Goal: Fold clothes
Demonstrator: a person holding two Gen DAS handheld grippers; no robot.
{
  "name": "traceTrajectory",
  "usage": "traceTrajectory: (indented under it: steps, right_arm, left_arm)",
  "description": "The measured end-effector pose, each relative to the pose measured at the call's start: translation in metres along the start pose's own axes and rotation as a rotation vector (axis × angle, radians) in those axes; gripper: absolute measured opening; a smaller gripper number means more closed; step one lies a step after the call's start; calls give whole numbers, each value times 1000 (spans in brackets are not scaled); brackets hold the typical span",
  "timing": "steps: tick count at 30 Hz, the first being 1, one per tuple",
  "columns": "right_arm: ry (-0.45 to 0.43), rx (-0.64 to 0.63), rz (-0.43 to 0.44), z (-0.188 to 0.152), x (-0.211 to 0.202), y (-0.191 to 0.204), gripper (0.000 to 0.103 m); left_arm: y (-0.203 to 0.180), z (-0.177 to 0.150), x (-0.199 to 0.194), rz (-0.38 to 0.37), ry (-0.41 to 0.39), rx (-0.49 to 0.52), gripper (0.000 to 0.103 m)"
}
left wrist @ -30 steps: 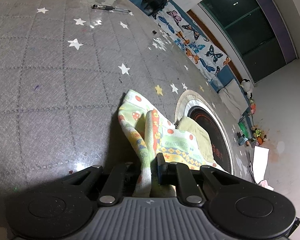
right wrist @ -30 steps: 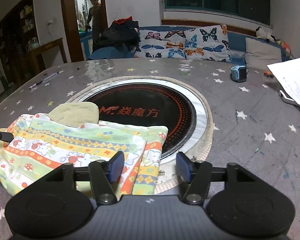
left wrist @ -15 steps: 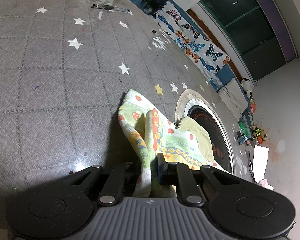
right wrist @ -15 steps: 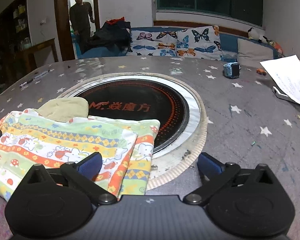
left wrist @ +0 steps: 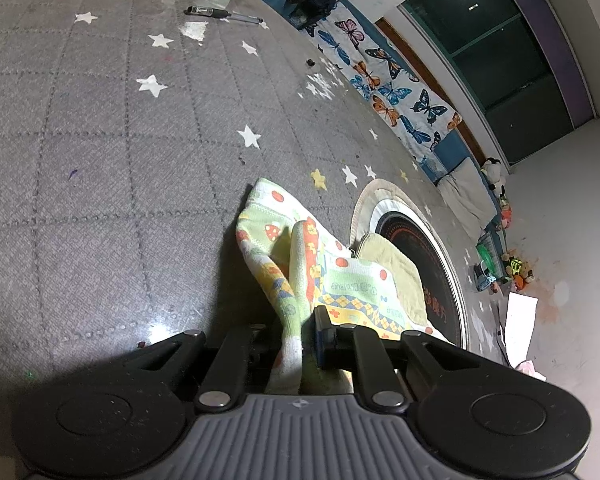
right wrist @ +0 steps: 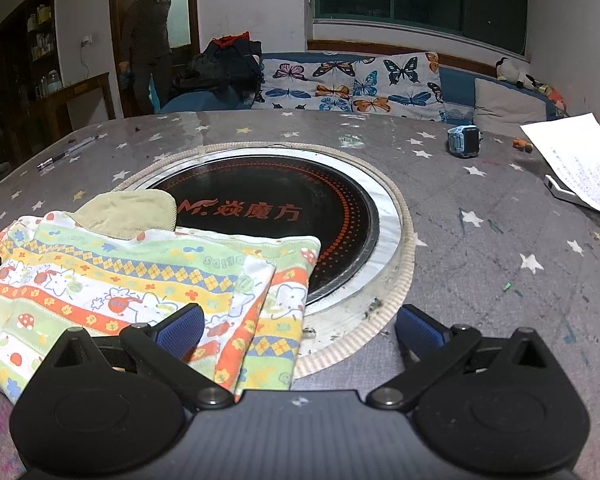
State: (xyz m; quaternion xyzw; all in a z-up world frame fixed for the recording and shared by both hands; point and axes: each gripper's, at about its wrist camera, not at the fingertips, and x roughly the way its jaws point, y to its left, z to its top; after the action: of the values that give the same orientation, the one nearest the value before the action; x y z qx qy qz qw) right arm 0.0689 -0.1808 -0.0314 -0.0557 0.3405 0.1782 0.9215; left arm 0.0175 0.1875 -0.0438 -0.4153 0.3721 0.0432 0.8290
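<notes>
Patterned cloth (right wrist: 112, 280): pale green with orange, yellow and blue bands, mushrooms, cartoon animals. Folded into layers, lying flat on the desk (right wrist: 480, 264), one corner over the round cooktop rim. Far end bunched and lifted. Beige garment (right wrist: 128, 212) tucked underneath.

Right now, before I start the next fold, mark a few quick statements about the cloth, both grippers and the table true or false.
1. The left gripper is shut on the cloth. True.
2. The right gripper is clamped on the cloth. False: it is wide open, holding nothing.
3. Part of the cloth lies over the round black cooktop. True.
4. The pen lies on the cloth. False: it lies apart, near the table's far left edge.
5. The blue watch sits on the cooktop. False: it sits on the table beyond it, near the paper.
</notes>
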Motion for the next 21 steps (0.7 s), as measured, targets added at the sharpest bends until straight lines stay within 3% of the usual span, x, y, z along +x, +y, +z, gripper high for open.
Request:
traceTrajectory:
  steps: [4, 12, 21]
  right_arm:
    - [-5, -15, -7, 1, -3, 4, 103]
    - [21, -57, 76, 11, -13, 13, 102]
    - [53, -6, 135, 17, -1, 11, 82]
  left_arm:
    - [0, 1, 0, 3, 5, 1, 14]
    - [0, 1, 0, 5, 7, 6, 14]
    - [1, 1, 0, 2, 6, 9, 14]
